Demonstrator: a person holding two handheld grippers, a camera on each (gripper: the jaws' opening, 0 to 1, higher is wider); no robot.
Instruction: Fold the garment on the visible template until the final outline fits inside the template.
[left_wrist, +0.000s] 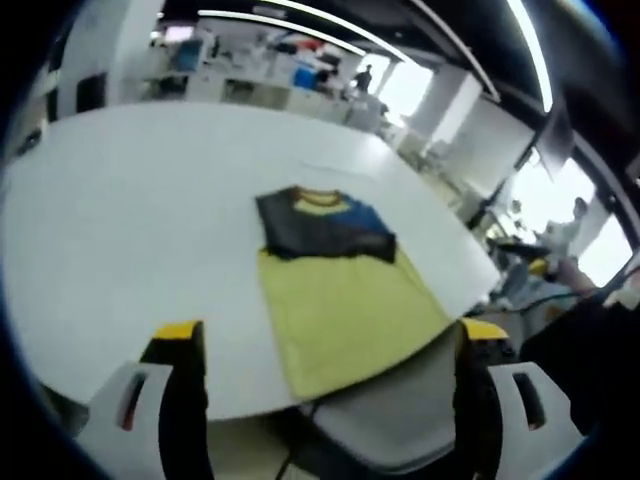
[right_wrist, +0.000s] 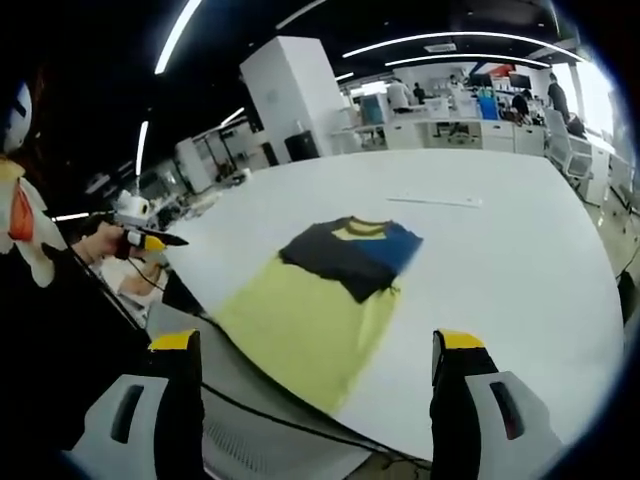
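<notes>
A short-sleeved cloth garment (left_wrist: 335, 275) (right_wrist: 320, 290) has a pale yellow-green body, a black upper panel, one blue sleeve and a yellow collar band. It lies on a plain white table (left_wrist: 120, 230) (right_wrist: 500, 260). Both grippers' black jaws have yellow tips.

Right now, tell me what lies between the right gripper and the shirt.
Bare white table, seen in the right gripper view. The right gripper hangs open off the table's edge, short of the shirt.

Garment (left_wrist: 335, 275) on table (left_wrist: 120, 220) — near edge
</notes>
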